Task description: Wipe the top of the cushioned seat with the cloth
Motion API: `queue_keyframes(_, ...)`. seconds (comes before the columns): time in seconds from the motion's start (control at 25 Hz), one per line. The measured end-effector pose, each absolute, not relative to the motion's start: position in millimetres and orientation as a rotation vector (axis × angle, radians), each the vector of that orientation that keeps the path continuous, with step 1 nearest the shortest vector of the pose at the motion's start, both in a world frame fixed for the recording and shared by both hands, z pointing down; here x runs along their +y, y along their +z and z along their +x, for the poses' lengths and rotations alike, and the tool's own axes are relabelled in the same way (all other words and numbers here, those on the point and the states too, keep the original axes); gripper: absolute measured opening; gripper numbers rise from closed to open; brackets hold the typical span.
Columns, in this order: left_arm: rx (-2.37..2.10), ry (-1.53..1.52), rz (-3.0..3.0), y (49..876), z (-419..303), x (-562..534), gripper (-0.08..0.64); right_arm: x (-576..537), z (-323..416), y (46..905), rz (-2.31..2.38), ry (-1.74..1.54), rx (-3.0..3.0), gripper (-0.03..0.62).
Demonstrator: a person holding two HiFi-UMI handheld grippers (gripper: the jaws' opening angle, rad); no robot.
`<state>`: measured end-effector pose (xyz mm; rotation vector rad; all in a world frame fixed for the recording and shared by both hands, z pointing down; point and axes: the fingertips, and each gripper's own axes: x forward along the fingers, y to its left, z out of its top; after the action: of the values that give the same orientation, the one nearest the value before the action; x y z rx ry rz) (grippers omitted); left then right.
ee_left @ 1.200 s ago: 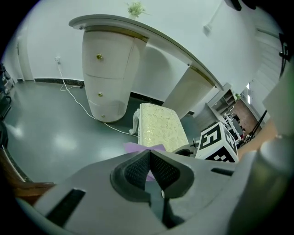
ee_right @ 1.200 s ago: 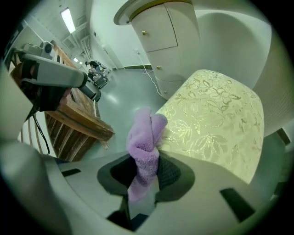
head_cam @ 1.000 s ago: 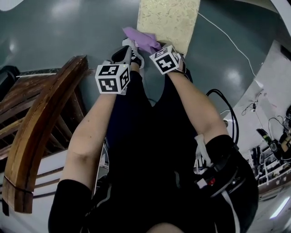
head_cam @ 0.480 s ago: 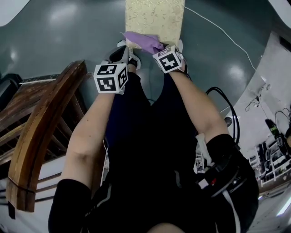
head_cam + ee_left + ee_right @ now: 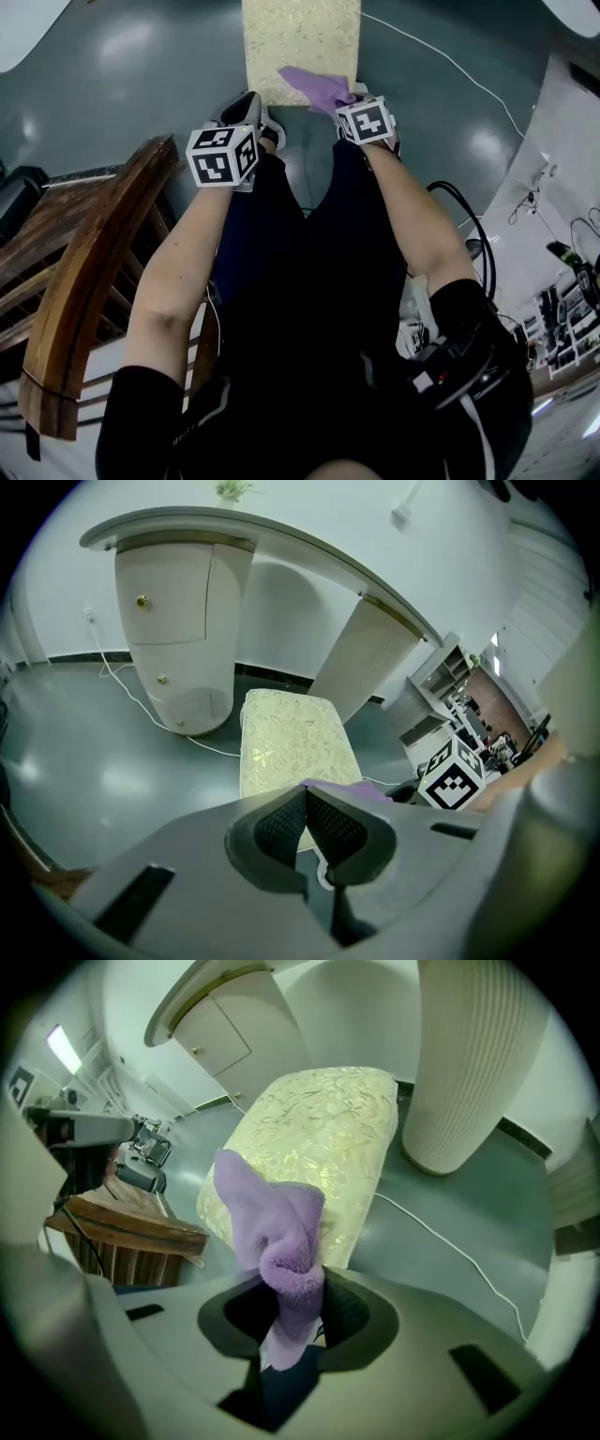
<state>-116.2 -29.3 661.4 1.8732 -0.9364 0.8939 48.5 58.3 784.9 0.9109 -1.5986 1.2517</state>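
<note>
**Cloth in right claw at the seat's near edge**

The right claw (image 5: 295, 1321) is closed on the purple cloth (image 5: 281, 1232); the cloth is bunched between the jaws and stands up beyond their tips, with a loose flap to its left. In the head view the cloth lies over the near right corner of the seat (image 5: 300, 37), just ahead of the claw; whether it presses on the cushion or hangs just above it cannot be told. The left claw (image 5: 305, 794) has its jaws together at the tips with nothing between them; it points at the seat's near edge, apart from the cushion, and a sliver of cloth shows just to its right. The two claws sit side by side, the left a little nearer the person.

The seat's far end is cut off by the top of the head view; the person's arms and dark clothing fill the middle of that view and hide the floor below. A wooden chair (image 5: 84, 272) stands at the left, partly cut off; a thin white cable (image 5: 450, 61) runs across the grey floor to the right of the seat.
</note>
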Motion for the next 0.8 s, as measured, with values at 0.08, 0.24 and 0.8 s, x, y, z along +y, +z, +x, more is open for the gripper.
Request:
queue_keyframes(0.08, -0.934, 0.853, 1.842, 661.8, -112.4, -27.2, 0.003, 61.4, 66.1, 787.4, 0.940, 1.278, -1.557, 0.113)
queue_keyframes(0.24, -0.927, 0.867, 1.863, 659.6, -111.5, -22.6, 0.003, 68.1, 90.5, 786.0, 0.975, 1.289, -1.493, 0.100)
queue_keyframes(0.8, -0.868, 0.803, 1.975, 610.7, -157.4, -41.6, 0.003, 32.2, -18.0, 696.3, 0.821, 1.158, -1.741, 0.101)
